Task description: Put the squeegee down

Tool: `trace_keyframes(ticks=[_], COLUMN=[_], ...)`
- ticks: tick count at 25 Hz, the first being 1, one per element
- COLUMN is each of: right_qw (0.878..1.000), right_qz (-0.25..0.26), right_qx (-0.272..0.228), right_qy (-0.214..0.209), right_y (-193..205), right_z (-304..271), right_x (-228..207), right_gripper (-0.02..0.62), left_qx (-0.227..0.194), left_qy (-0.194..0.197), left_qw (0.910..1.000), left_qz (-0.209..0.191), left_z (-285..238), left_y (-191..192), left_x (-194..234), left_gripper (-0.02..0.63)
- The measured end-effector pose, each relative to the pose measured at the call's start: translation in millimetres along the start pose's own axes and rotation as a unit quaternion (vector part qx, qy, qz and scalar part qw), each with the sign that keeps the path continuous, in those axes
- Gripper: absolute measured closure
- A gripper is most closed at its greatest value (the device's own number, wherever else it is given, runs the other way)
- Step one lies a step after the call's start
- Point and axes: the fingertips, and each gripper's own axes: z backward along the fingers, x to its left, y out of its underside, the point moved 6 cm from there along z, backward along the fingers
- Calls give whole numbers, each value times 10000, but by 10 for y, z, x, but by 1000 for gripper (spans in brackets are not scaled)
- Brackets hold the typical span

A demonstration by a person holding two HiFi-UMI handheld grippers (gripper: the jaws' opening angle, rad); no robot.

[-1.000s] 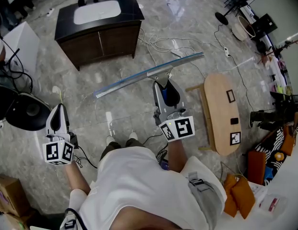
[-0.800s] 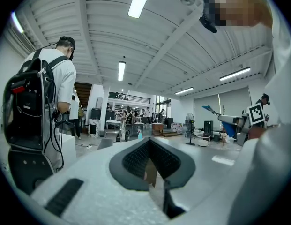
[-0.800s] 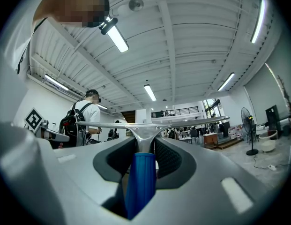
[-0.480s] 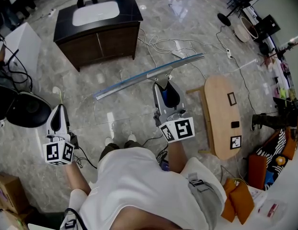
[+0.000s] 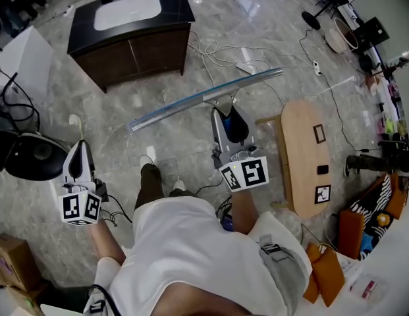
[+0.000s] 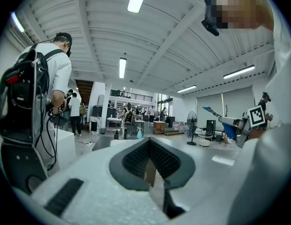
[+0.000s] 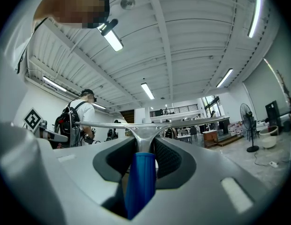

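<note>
The squeegee (image 5: 205, 99), a long metal blade on a blue handle (image 7: 140, 182), hangs level above the marble floor, in front of the person. My right gripper (image 5: 225, 115) is shut on that blue handle, and the blade (image 7: 150, 124) crosses just beyond its jaws (image 7: 143, 146). At the lower left my left gripper (image 5: 79, 158) is held out, apart from the squeegee. Its jaws are shut with nothing in them (image 6: 149, 146). In the left gripper view the right gripper and the squeegee (image 6: 228, 122) show far at the right.
A dark vanity cabinet with a white sink (image 5: 132, 25) stands ahead on the left. An oval wooden table (image 5: 303, 153) lies right of the right gripper. Cables (image 5: 224, 58) run over the floor ahead. A black round object (image 5: 29, 157) sits at the left. A person with a backpack (image 6: 37, 102) stands nearby.
The person has stepped forward, one foot now out in front. Both grippers went along, the squeegee still held level in the right one. The cabinet has slid up in the view.
</note>
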Motion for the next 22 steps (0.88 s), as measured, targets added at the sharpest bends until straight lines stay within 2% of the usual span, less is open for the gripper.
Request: trace_keyframes(ticks=[7, 17, 22], right_qw=[9999, 9996, 9994], right_qz=[50, 64, 2], right_qx=[32, 7, 88], right_qy=[128, 278, 332], right_y=[93, 193, 283], right_z=[-609, -1932, -2388], right_x=[-6, 270, 368], right_gripper=[463, 463, 462], left_qx=[-25, -90, -37], left_qy=[220, 441, 601], left_qw=[9998, 9990, 9982], left_qz=[24, -25, -66], left_z=[-624, -1593, -1953], left_y=[-71, -362, -431], left_x=[402, 1440, 1792], left_gripper=[607, 606, 606])
